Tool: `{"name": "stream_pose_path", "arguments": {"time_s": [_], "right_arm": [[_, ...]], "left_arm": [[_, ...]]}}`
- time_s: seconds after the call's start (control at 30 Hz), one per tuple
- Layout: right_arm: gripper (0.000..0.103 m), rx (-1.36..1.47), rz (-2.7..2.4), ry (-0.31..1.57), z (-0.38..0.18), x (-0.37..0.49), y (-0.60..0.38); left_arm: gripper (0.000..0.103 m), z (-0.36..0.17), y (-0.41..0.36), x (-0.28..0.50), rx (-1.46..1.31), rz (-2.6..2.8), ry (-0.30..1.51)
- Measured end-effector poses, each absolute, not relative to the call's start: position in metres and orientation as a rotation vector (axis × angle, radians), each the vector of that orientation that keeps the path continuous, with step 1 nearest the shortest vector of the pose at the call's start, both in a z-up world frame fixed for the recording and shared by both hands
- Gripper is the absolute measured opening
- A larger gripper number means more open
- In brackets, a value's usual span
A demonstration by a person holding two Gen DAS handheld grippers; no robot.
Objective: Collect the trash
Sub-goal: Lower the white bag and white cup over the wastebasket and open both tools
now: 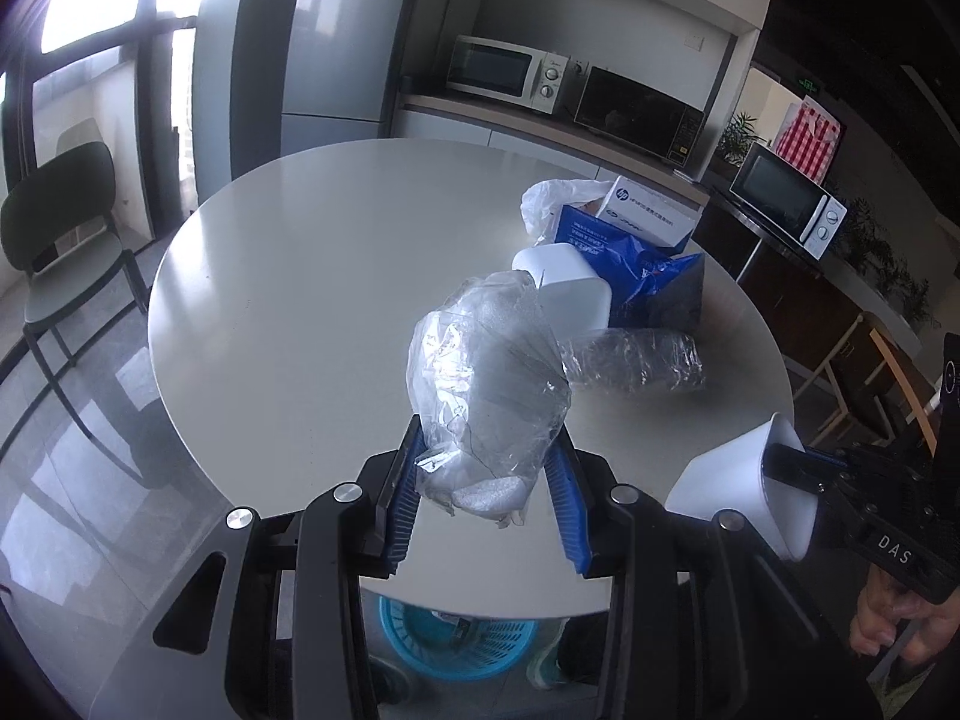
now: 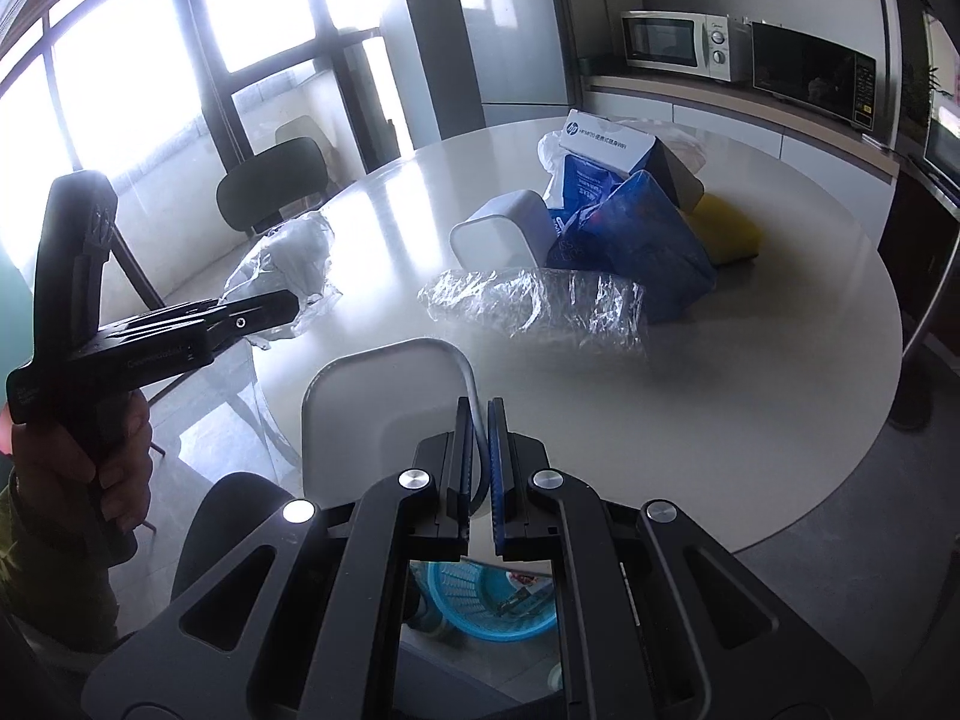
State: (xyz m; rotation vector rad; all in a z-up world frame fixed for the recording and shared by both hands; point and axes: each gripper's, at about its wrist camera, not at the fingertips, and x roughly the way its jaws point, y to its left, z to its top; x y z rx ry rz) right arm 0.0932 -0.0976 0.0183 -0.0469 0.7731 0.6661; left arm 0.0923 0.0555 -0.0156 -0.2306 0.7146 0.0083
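My left gripper [image 1: 486, 468] is shut on a crumpled clear plastic bag [image 1: 486, 372] with white foam inside, held above the near edge of the round white table [image 1: 312, 276]. From the right wrist view that bag [image 2: 288, 264] hangs in the left gripper [image 2: 282, 306] at the left. My right gripper [image 2: 480, 414] is shut on the rim of a white plastic cup [image 2: 372, 408], off the table's near edge. The same cup [image 1: 738, 480] shows at the lower right of the left wrist view. A blue mesh basket [image 2: 480, 606] stands on the floor below both grippers.
On the table lie a clear wrapper [image 2: 540, 306], a second white cup [image 2: 504, 234], a blue bag [image 2: 642, 246], a white and blue box [image 2: 606, 141], a white plastic bag [image 1: 552, 192] and something yellow [image 2: 726, 228]. A dark chair [image 1: 54, 228] stands at the left.
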Motion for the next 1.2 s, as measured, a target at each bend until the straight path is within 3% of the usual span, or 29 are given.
{"name": "stream_pose_path", "arguments": {"time_s": [0.57,1.2], "right_arm": [[0.004,-0.066,0.662,0.799,-0.008,0.018,-0.128],[0.004,-0.08,0.632,1.029,-0.115,0.019,-0.119]], "left_arm": [[0.038,-0.04,0.001,0.009,-0.092,-0.104,0.785],[0.038,-0.155,-0.001,0.017,-0.16,-0.103,1.053]]}}
